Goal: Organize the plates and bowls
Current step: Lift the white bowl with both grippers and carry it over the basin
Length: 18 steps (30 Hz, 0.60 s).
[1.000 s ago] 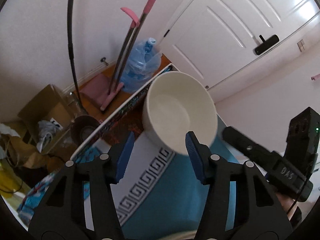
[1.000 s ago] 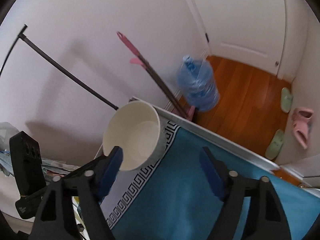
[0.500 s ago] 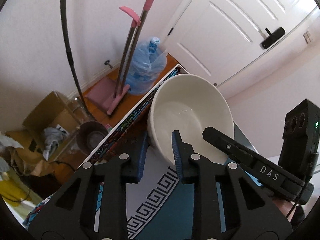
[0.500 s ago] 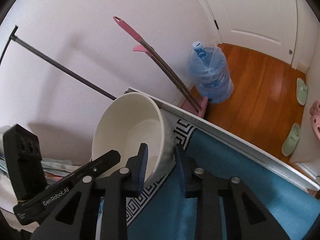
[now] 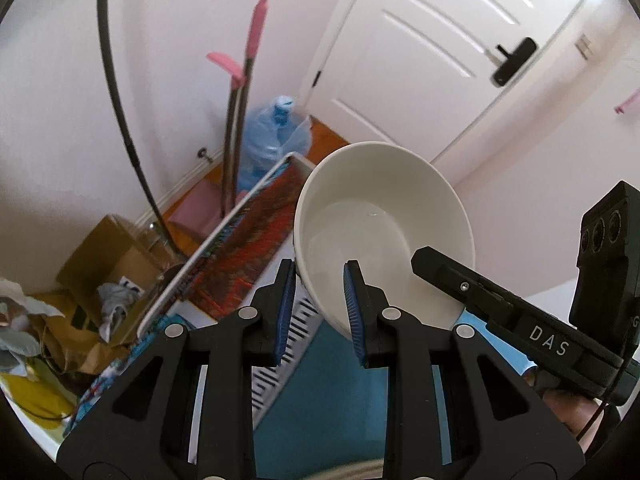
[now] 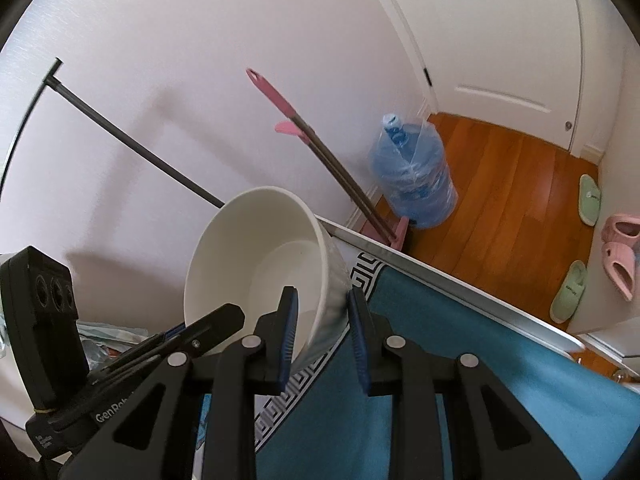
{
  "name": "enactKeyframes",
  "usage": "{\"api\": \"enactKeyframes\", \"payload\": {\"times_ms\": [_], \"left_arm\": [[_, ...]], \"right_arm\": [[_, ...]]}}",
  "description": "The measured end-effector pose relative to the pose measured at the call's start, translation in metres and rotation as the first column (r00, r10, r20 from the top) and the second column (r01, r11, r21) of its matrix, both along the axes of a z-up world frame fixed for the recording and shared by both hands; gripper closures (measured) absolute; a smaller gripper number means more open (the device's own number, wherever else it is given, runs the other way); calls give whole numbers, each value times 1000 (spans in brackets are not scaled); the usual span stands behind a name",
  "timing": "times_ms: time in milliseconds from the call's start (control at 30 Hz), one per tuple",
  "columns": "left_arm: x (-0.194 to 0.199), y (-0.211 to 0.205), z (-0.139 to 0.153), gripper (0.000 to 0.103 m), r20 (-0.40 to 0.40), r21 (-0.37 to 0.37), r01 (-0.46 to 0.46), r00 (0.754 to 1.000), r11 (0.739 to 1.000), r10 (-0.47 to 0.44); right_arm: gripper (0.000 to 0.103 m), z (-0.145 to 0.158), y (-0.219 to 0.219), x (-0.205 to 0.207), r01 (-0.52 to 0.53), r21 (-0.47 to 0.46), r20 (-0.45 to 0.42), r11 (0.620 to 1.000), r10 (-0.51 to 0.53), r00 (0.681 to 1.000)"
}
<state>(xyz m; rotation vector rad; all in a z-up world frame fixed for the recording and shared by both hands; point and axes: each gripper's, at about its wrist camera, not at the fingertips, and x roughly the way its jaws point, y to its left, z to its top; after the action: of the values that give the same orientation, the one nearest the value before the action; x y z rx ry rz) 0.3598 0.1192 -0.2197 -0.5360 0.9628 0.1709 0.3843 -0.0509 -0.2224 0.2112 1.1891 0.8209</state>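
Reading "DAS" on the right hand-held gripper (image 5: 520, 320) beside white bowl (image 5: 384, 232).

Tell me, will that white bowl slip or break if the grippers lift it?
The white bowl looks glazed and smooth, so it may be slippery. Both the left gripper and right gripper pinch its rim on opposite sides, which probably steadies it. It looks like ceramic, so likely stiff, fairly heavy, and breakable if dropped.

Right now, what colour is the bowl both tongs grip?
Plain white bowl with a faint grey marbled outside; the right wrist view shows it best.
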Motion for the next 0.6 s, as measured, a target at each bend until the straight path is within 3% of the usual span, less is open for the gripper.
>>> {"api": "enactKeyframes", "payload": {"times_ms": [367,600], "left_arm": [[-50,-95,79,81,94,33,158,983,987,-161],[-94,-190,111,81,124,49,322,938,946,-325]], "right_arm": [[80,79,-108,-69,154,23,105,988,-156,982],[80,112,-203,-132,309,9,133,951,-307,942]]}}
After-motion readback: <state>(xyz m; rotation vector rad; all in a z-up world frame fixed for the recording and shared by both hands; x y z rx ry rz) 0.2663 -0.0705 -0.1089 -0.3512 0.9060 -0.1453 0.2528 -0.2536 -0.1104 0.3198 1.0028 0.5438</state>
